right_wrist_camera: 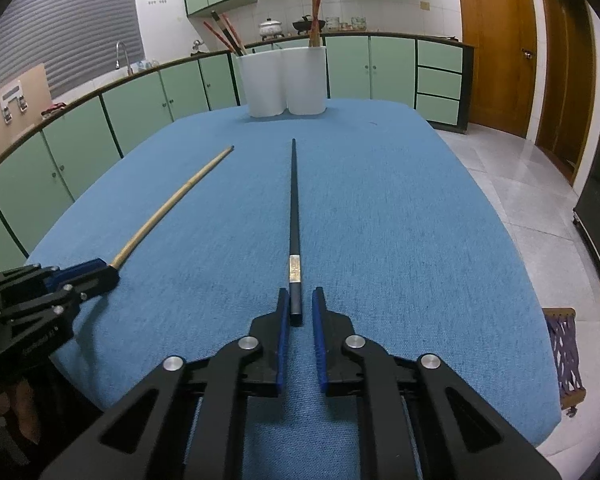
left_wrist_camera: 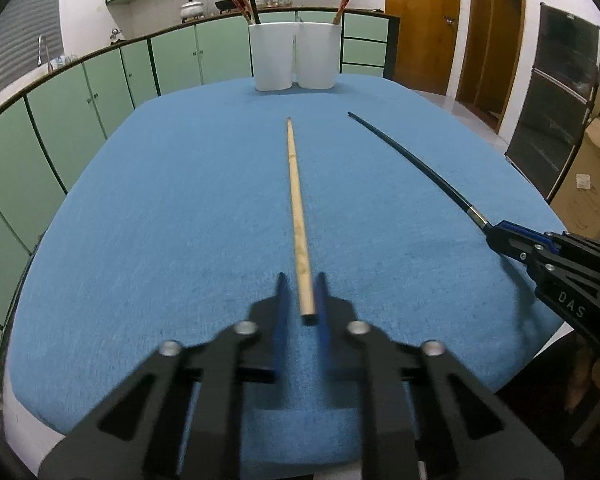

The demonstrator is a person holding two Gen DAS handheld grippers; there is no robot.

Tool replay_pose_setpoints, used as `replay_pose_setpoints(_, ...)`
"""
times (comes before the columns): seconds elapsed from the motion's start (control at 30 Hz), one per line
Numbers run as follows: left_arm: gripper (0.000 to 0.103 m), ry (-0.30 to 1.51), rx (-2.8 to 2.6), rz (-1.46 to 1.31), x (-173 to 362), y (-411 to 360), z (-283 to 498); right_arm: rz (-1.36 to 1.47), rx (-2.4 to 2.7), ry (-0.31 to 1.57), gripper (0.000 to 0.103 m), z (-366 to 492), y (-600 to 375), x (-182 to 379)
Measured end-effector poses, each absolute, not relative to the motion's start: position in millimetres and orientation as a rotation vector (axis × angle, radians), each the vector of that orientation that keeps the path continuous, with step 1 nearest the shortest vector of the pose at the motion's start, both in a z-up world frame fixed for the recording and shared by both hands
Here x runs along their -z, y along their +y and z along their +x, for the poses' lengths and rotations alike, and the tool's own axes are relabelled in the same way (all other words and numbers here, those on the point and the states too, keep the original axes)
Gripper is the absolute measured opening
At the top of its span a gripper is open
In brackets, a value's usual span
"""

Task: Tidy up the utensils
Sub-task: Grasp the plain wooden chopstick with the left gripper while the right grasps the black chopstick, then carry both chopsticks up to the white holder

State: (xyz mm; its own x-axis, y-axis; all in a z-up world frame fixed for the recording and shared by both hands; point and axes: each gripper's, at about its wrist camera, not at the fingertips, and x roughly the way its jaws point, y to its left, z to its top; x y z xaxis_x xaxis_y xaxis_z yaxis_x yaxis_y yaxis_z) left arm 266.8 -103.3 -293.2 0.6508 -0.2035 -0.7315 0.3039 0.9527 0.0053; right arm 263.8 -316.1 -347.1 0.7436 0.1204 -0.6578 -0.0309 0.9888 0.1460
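Both slim tapered chopsticks, wooden chopstick (left_wrist_camera: 298, 216) and black chopstick (right_wrist_camera: 294, 216)

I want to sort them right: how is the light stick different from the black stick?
The wooden chopstick is pale and plain; the black chopstick is dark with a silvery band. The wooden one sits in the left gripper, the black one in the right gripper. Both are long, thin, and point toward the white holders.
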Motion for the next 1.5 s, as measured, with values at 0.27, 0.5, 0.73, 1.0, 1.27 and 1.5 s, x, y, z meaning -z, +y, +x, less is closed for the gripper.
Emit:
replay_pose_setpoints(0.27, 0.006, 0.800, 0.281, 0.079, 275.5, -91.2, 269.8, 0.133, -0.092, 0.709, 0.007, 260.6, -315.2, 340.2)
replay_pose_setpoints(0.5, 0.006, 0.773, 0.285, 0.067, 253.9, -85.8, 267.6, 0.139, -0.088, 0.687, 0.007, 256.1, -317.6, 329.2)
replay_pose_setpoints(0.73, 0.006, 0.764, 0.293, 0.055, 232.1, -82.0, 267.7, 0.132, -0.097, 0.630, 0.007, 245.5, -320.6, 298.2)
replay_pose_setpoints(1.0, 0.006, 0.739, 0.316, 0.053, 193.9, -78.0, 264.9, 0.119, -0.114, 0.559, 0.007, 240.9, -325.1, 252.8)
replay_pose_setpoints(1.27, 0.006, 0.694, 0.333, 0.070, 160.5, -73.3, 257.7, 0.129, -0.129, 0.524, 0.007, 237.7, -331.1, 219.4)
replay_pose_setpoints(1.5, 0.006, 0.662, 0.360, 0.080, 136.9, -73.1, 268.9, 0.108, -0.175, 0.519, 0.007, 258.4, -329.9, 197.0)
